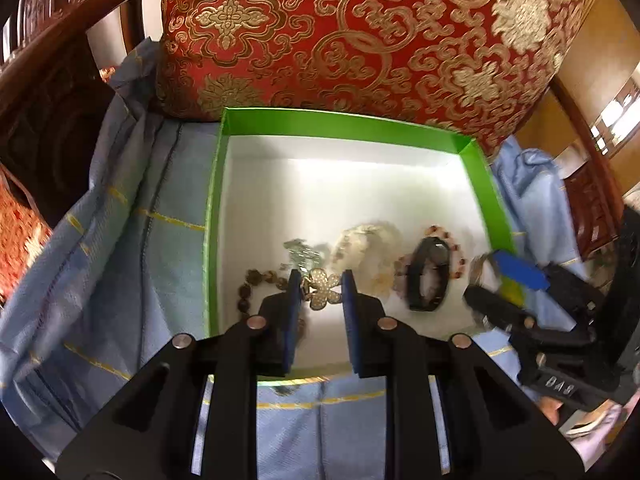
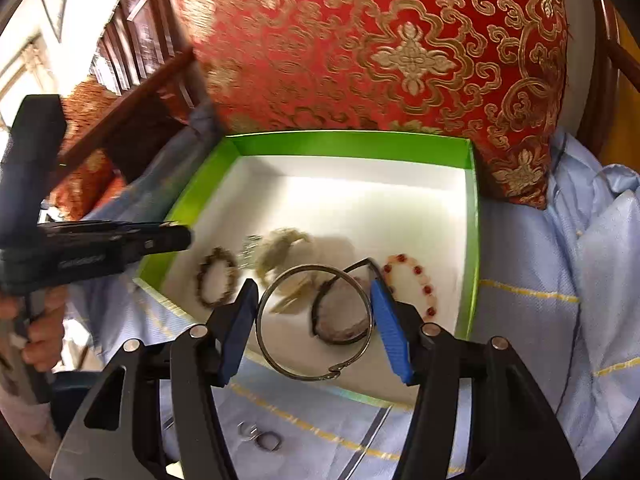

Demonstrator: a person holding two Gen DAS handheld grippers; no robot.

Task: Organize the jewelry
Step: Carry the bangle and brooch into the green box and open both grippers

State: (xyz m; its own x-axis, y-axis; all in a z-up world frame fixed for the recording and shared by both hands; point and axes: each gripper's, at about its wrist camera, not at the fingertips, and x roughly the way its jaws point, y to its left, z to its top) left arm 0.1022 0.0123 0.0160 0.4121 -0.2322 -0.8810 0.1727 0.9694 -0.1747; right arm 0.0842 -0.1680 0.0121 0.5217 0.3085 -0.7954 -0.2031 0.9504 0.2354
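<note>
A green box with a white floor (image 1: 348, 184) (image 2: 352, 208) holds jewelry. My left gripper (image 1: 320, 290) is shut on a gold flower-shaped brooch (image 1: 325, 291) just above the box's near edge. My right gripper (image 2: 314, 312) is shut on a large silver bangle (image 2: 280, 354), held over the box's front. In the box lie a brown bead bracelet (image 2: 216, 278) (image 1: 256, 280), a black bangle (image 1: 428, 276) (image 2: 340, 334), a red-and-pale bead bracelet (image 2: 416, 284) (image 1: 448, 240), a pale bracelet (image 1: 368, 240) and a small silver piece (image 1: 302, 252).
A red-and-gold cushion (image 1: 360, 40) (image 2: 380, 40) stands right behind the box. Light blue cloth (image 1: 120, 240) (image 2: 540, 280) covers the seat. Small silver rings (image 2: 260, 436) lie on the cloth in front of the box. Dark wooden chair arms (image 1: 48, 80) flank the seat.
</note>
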